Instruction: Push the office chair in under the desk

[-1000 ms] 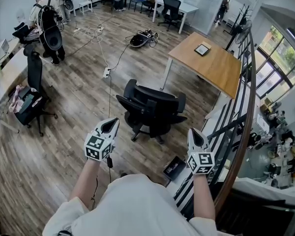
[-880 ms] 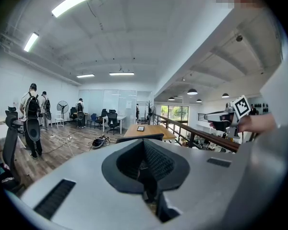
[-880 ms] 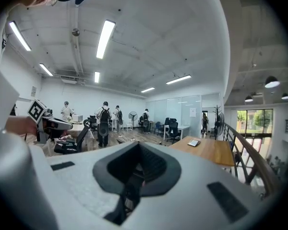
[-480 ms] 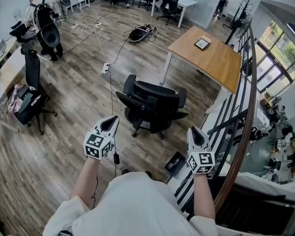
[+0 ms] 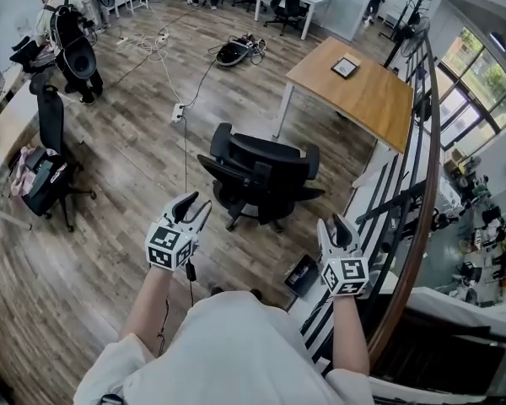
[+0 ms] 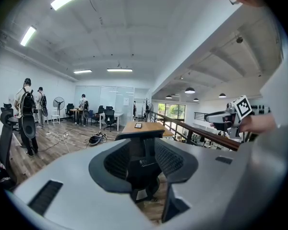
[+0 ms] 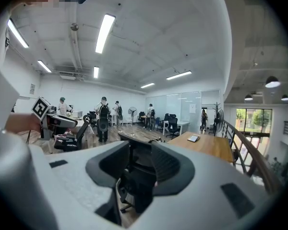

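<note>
L gripper & R gripper: jaws have just been opening, now wide, nothing btwn them. Chair is just ahead, untouched, well apart from desk. Best approach, I judge: press backrest at both sides, push evenly so chair doesn't swivel.

Bright, even indoor light fills an open office. Long ceiling tubes glow white, and daylight comes through windows on the right of the head view. The wooden floor carries a faint sheen; shadow under the office chair is soft. All views are fisheye, lines bowing, corners black. Close up, the left tongs and right tongs look grey and out of focus.
</note>
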`<state>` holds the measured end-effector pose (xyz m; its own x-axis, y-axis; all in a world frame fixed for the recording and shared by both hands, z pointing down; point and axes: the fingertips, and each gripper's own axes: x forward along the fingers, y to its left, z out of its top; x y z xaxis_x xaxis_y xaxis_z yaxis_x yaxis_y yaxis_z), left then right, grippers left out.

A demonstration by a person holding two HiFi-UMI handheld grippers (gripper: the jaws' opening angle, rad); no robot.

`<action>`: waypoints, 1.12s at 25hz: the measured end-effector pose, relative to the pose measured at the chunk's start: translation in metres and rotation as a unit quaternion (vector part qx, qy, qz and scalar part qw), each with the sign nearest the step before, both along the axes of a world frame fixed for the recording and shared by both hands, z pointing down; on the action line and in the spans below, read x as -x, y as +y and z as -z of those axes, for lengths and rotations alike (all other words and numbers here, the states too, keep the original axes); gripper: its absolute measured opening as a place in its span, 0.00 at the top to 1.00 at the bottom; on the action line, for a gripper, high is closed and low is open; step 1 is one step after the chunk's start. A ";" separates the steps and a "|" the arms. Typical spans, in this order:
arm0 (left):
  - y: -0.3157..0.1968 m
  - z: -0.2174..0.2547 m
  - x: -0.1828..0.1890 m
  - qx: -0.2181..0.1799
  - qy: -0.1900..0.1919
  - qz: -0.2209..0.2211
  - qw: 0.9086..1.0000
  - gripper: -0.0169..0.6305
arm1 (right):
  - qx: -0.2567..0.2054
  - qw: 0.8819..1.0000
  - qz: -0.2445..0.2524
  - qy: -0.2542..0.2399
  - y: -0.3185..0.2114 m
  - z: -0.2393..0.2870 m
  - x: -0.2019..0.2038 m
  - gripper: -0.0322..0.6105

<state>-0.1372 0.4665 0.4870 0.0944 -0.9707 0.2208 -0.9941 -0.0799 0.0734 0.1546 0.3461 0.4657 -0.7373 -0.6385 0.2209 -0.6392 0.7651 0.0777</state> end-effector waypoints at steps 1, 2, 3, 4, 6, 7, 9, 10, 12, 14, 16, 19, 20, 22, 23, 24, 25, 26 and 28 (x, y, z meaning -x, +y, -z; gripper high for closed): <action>-0.001 -0.001 0.001 0.001 0.000 -0.002 1.000 0.75 | 0.002 1.000 -0.002 0.002 0.001 -0.002 0.001 0.75; -0.001 -0.001 0.003 0.001 0.001 -0.004 1.000 0.75 | 0.003 1.000 -0.004 0.003 0.001 -0.004 0.002 0.75; -0.002 -0.002 0.004 0.002 0.002 -0.006 1.000 0.75 | 0.004 1.000 -0.006 0.005 0.002 -0.006 0.003 0.75; -0.003 -0.004 0.006 0.003 0.003 -0.008 1.000 0.75 | 0.005 1.000 -0.009 0.006 0.002 -0.007 0.003 0.75; -0.005 -0.006 0.009 0.006 0.005 -0.012 1.000 0.75 | 0.006 1.000 -0.014 0.009 0.003 -0.010 0.005 0.75; -0.005 -0.008 0.011 0.007 0.005 -0.014 1.000 0.75 | 0.007 1.000 -0.018 0.010 0.003 -0.012 0.005 0.75; -0.006 -0.011 0.013 0.010 0.007 -0.019 1.000 0.75 | 0.009 1.000 -0.024 0.014 0.004 -0.015 0.006 0.75; -0.006 -0.013 0.014 0.012 0.007 -0.022 1.000 0.75 | 0.011 0.999 -0.028 0.017 0.005 -0.017 0.005 0.75; -0.006 -0.016 0.014 0.016 0.007 -0.028 0.999 0.75 | 0.014 0.999 -0.035 0.023 0.008 -0.021 0.003 0.75; -0.006 -0.019 0.014 0.020 0.006 -0.034 0.999 0.75 | 0.018 0.999 -0.042 0.027 0.009 -0.025 0.002 0.75; -0.007 -0.021 0.017 0.023 0.004 -0.038 0.999 0.75 | 0.021 0.998 -0.046 0.030 0.009 -0.028 0.002 0.75; -0.012 -0.026 0.022 0.027 0.004 -0.040 0.999 0.75 | 0.026 0.998 -0.048 0.036 0.006 -0.035 0.005 0.75; -0.014 -0.027 0.024 0.029 0.005 -0.040 0.999 0.75 | 0.028 0.998 -0.048 0.038 0.004 -0.036 0.006 0.75; -0.019 -0.032 0.026 0.035 0.004 -0.041 0.999 0.75 | 0.031 0.998 -0.046 0.041 -0.002 -0.039 0.009 0.75; -0.023 -0.035 0.026 0.039 0.003 -0.042 0.998 0.75 | 0.032 0.998 -0.044 0.043 -0.006 -0.040 0.010 0.75; -0.027 -0.038 0.027 0.042 0.003 -0.043 0.998 0.75 | 0.035 0.997 -0.042 0.046 -0.010 -0.042 0.012 0.75; -0.031 -0.040 0.028 0.044 0.001 -0.044 0.998 0.75 | 0.038 0.997 -0.039 0.050 -0.015 -0.046 0.014 0.75; -0.035 -0.043 0.030 0.048 -0.001 -0.044 0.998 0.75 | 0.041 0.997 -0.036 0.053 -0.021 -0.050 0.016 0.74; -0.043 -0.050 0.033 0.055 -0.007 -0.044 0.997 0.75 | 0.050 0.996 -0.028 0.062 -0.031 -0.059 0.021 0.75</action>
<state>-0.1703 0.4237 0.5365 0.1732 -0.9286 0.3283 -0.9848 -0.1583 0.0718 0.1338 0.3150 0.5248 -0.6645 -0.6476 0.3728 -0.6710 0.7367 0.0837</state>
